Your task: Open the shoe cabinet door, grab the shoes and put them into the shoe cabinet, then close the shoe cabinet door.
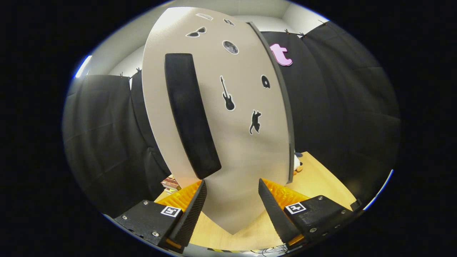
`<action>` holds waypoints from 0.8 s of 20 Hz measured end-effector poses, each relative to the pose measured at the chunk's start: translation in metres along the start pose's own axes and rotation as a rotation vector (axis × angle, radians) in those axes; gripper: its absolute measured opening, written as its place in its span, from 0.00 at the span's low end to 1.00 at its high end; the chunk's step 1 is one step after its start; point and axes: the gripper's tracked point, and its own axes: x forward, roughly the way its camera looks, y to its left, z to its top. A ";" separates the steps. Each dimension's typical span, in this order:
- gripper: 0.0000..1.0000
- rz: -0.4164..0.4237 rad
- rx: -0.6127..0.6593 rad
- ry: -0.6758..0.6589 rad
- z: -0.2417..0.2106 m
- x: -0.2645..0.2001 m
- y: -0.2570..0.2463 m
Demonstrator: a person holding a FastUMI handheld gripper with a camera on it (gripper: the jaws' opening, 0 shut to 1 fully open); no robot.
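The counter (pixel 321 182), a light wood surface, is carrying the cabinet (pixel 228 150), which is standing upright on it just ahead of the tool (pixel 232 200). A stack of books (pixel 170 184) is lying on the counter beside the cabinet's left side. A small soft toy (pixel 297 163) is sitting on the counter at the cabinet's right edge, partly hidden behind it. The tool's fingers are standing apart above the counter's near part, gripping nothing.

I see even, bright overhead light, glare washing the cabinet door's (pixel 228 150) top, strong fisheye bending at the edges, and everything reasonably sharp, with soft shadows.
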 end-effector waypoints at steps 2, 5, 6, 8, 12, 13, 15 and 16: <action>0.91 0.029 -0.002 0.002 0.000 0.019 0.016; 0.91 0.053 -0.003 0.000 0.004 0.041 0.032; 0.91 0.059 0.002 -0.002 0.007 0.044 0.033; 0.91 0.061 0.006 -0.003 0.007 0.053 0.036; 0.91 0.047 0.018 -0.010 0.011 0.063 0.036; 0.91 0.046 0.018 -0.010 0.011 0.066 0.037; 0.91 0.039 0.009 -0.011 0.012 0.070 0.038; 0.91 0.034 0.001 -0.012 0.012 0.071 0.039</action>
